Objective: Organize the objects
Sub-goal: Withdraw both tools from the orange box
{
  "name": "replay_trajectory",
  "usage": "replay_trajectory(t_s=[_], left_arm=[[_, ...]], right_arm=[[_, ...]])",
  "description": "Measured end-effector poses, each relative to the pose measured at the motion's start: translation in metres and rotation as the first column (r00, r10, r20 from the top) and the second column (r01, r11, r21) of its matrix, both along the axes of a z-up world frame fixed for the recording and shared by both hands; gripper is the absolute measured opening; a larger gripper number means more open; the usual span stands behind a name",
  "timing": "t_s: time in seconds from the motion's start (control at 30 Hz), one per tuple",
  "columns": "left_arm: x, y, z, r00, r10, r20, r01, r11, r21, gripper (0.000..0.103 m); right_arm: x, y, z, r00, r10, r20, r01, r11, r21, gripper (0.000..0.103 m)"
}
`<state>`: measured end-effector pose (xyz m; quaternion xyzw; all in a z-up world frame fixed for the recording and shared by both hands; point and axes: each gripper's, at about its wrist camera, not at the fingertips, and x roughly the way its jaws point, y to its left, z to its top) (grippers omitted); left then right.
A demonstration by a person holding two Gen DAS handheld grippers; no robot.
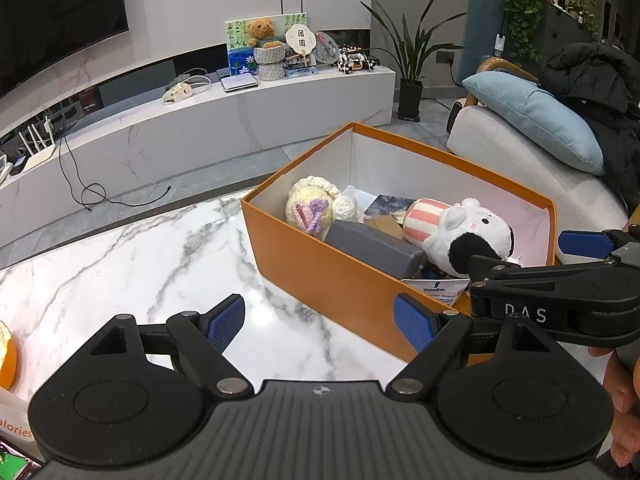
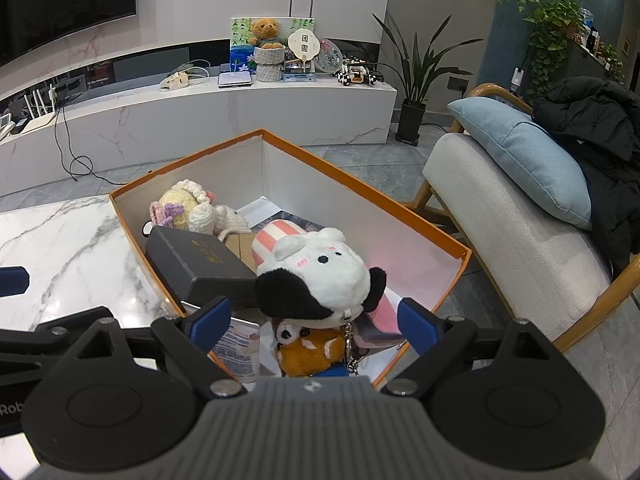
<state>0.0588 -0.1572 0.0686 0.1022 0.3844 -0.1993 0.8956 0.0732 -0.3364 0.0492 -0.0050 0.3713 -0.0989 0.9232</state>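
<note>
An orange box (image 1: pixel 320 268) stands on the marble table (image 1: pixel 120 264); it also shows in the right wrist view (image 2: pixel 132 232). Inside lie a black-and-white plush cow (image 2: pixel 320 276), a grey box (image 2: pixel 196 260), a crocheted doll (image 2: pixel 180 208), a small orange plush (image 2: pixel 312 354) and a Vaseline tube (image 2: pixel 240 344). My left gripper (image 1: pixel 320 322) is open and empty, low over the table at the box's near wall. My right gripper (image 2: pixel 316 320) is open and empty above the box's near end, with the cow and the orange plush between its fingers.
A white armchair (image 2: pixel 500 208) with a blue cushion (image 2: pixel 528 160) and a black coat stands right of the box. A marble TV console (image 1: pixel 200 128) with a teddy bear is behind. Packaging (image 1: pixel 8 360) lies at the table's left edge.
</note>
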Motion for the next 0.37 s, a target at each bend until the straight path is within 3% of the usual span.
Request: replay_trajectory(t_s=[0.37], left_arm=[[0.0000, -0.0002, 0.0004, 1.000, -0.002, 0.005, 0.002, 1.000, 0.002, 0.096]], right_arm=[[0.0000, -0.0002, 0.0000, 1.000, 0.001, 0.000, -0.001, 1.000, 0.000, 0.092]])
